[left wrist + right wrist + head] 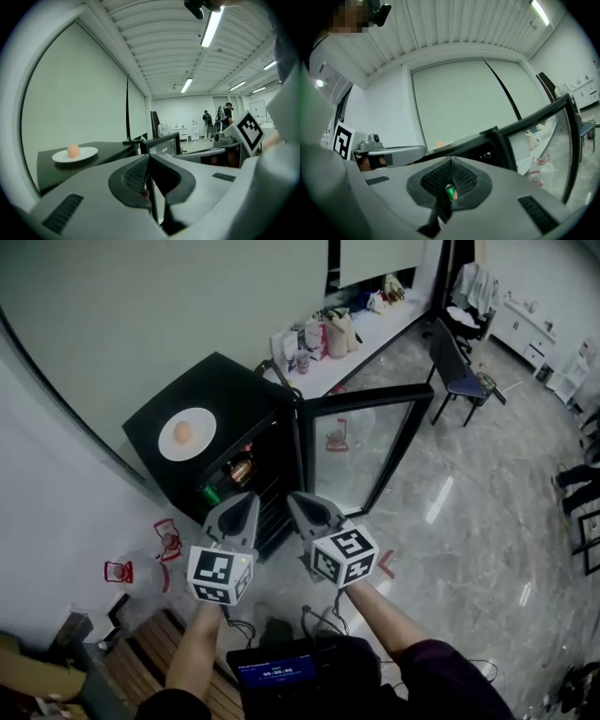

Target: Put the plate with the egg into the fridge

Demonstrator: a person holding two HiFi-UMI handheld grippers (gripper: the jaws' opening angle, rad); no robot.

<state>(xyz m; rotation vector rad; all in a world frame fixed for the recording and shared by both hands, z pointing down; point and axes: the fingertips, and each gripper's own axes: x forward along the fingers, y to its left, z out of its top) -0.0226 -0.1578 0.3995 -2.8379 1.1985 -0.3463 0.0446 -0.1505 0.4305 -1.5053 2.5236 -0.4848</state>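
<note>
A white plate with a brown egg lies on top of a black mini fridge. The fridge's glass door stands swung open to the right. Both grippers hover side by side in front of the open fridge, below the plate. The left gripper is shut and holds nothing. The right gripper is likewise shut and holds nothing. The left gripper view has the plate and egg ahead on the left. In the right gripper view the door frame rises just beyond the shut tips.
Bottles and a green can sit on the fridge shelves. A white counter with bags runs along the back, with a dark chair beside it. Red marks show on the floor at left. A screen device hangs below the arms.
</note>
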